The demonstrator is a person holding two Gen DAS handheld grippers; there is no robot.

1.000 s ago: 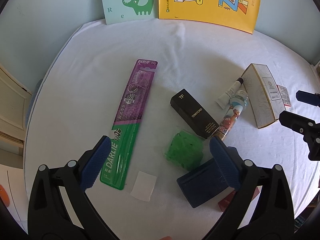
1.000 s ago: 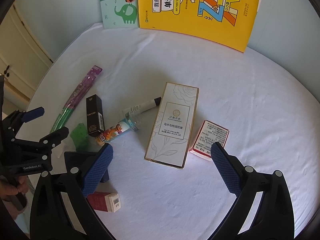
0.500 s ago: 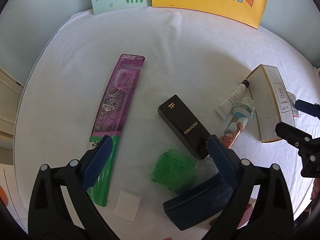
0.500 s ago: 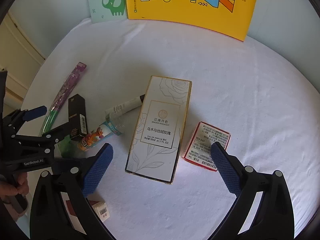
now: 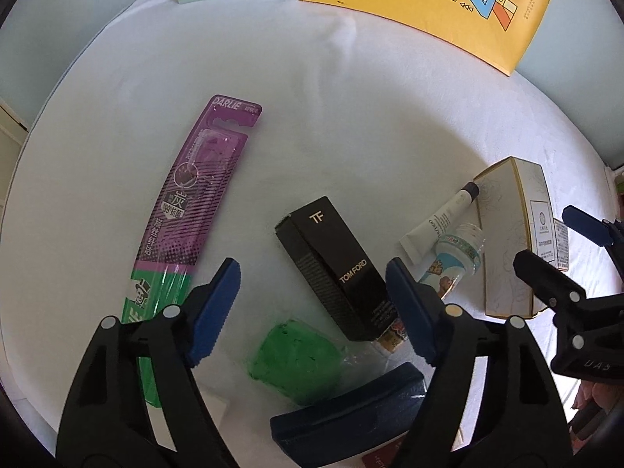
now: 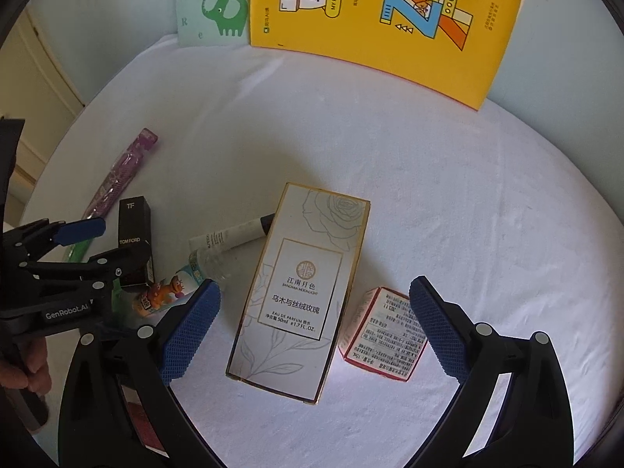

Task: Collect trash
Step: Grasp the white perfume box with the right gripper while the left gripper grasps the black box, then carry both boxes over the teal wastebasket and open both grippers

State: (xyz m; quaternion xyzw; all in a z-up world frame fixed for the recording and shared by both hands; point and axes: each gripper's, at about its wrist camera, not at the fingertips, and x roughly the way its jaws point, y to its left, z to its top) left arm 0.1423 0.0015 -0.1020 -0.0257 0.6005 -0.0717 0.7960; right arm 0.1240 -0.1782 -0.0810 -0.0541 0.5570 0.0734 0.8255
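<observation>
Nearest the left tool (image 5: 312, 310), a dark blue flat case (image 5: 351, 409) lay on the white cloth-covered worktop (image 5: 351, 117), and just beyond it a crumpled green plastic wrapper (image 5: 296, 362) sat between the blue pads; the jaws had just been closing but the pads pressed on nothing, though the far pad stood so near the black Tom Ford carton (image 5: 331, 269) that contact could not be ruled out. That carton lay slantwise just past the wrapper, with a purple-and-green Darlie toothbrush pack (image 5: 195, 214) stretched out well to its left. To the carton's right lay a small clear bottle with a cartoon label (image 5: 452, 261) and a white tube with a dark cap (image 5: 440, 222), both beside a tall white perfume box with gold edging (image 5: 507, 241). The right tool (image 6: 314, 329) hung spread wide above the worktop, holding nothing, the perfume box lying between its fingers and a small red-and-white printed carton (image 6: 386, 335) partly behind its right finger. A hand (image 6: 23, 366) gripped the left tool's handle at the left edge of the right wrist view. At the far edge a yellow children's word book (image 6: 390, 19) and a pale green elephant book (image 6: 210, 4) stood against the light blue wall.
</observation>
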